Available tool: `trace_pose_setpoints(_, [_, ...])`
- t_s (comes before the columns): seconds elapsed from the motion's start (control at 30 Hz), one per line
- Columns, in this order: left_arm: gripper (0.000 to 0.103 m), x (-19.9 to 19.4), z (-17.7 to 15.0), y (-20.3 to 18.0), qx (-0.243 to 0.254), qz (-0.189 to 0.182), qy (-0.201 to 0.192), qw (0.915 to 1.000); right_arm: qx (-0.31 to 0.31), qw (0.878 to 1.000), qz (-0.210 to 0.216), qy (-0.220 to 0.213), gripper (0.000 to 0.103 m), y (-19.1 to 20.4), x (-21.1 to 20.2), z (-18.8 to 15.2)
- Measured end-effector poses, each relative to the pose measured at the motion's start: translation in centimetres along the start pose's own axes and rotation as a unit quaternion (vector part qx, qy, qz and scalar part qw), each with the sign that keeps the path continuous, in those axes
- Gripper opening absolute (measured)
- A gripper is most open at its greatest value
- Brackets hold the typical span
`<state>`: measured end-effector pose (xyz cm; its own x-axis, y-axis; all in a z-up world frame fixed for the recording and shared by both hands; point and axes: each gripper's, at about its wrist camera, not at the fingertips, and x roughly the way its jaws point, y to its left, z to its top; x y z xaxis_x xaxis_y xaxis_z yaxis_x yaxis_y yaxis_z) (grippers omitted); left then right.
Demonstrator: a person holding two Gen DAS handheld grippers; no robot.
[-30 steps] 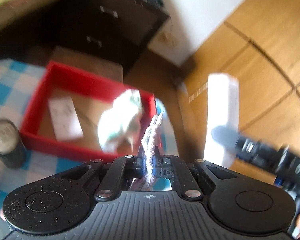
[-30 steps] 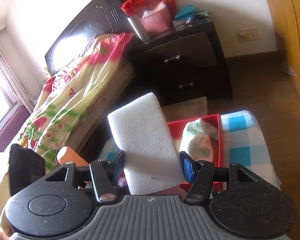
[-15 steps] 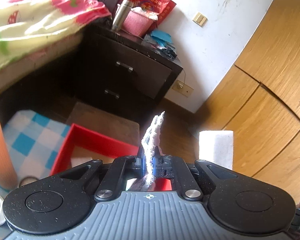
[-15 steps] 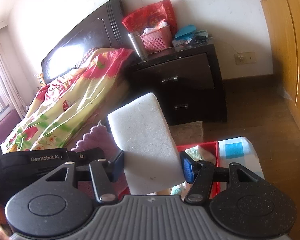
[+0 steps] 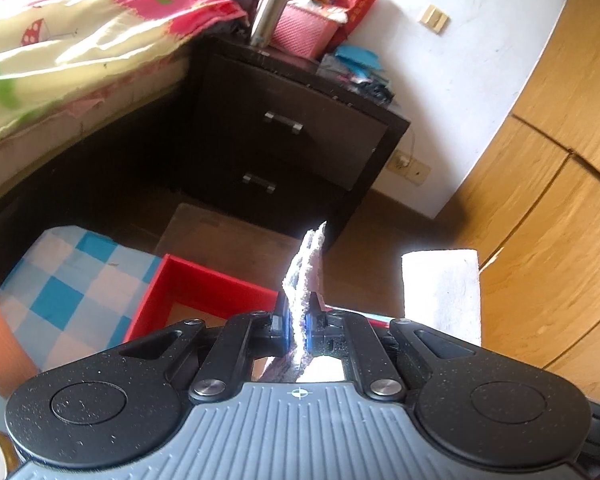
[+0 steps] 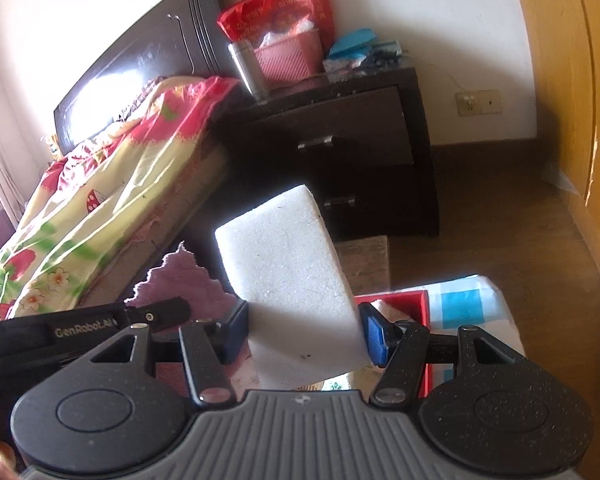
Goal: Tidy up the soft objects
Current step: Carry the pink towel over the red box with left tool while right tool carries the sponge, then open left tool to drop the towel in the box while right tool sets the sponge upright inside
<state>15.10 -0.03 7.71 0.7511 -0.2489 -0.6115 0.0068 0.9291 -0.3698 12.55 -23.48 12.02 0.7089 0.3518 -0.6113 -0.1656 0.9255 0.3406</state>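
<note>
Two soft items are lifted, unplaced: left hand-held gripper [image 5: 298, 326] pinches a lilac fuzzy cloth [image 5: 305, 276], right hand-held gripper [image 6: 302, 332] clasps a white foam block [image 6: 290, 280], both above the red cardboard box [image 5: 204, 280].

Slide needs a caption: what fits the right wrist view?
Right gripper holds a white foam block above the red box, bed and nightstand behind.

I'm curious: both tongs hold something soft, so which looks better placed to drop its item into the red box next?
Probably the left tongs: their purple cloth sits nearer the red box.
</note>
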Motion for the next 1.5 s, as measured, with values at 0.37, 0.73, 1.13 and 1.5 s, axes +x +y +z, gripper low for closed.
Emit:
trace_pose_setpoints(0.37, [0.019, 4.5, -0.7, 1.3, 0.004, 0.03, 0.031, 0.9991, 0.006, 0.999, -0.023, 0.042, 0.041, -1.3, 6.8, -1.4])
trace_pose_setpoints(0.73, [0.058, 2.9, -0.7, 1.0, 0.011, 0.032, 0.031, 0.9989, 0.0, 0.998, -0.039, 0.058, 0.06, -1.6, 7.0, -1.5])
trace_pose_setpoints(1.13, [0.075, -0.6, -2.6, 1.9, 0.005, 0.039, 0.055, 0.9977, -0.02, 0.997, -0.042, 0.064, 0.063, -1.0, 3.9, -1.6])
trace_pose_setpoints(1.5, [0.078, -2.6, -6.0, 2.4, 0.025, 0.042, 0.098, 0.994, -0.017, 0.996, -0.04, 0.077, 0.063, -1.7, -0.2, -3.1])
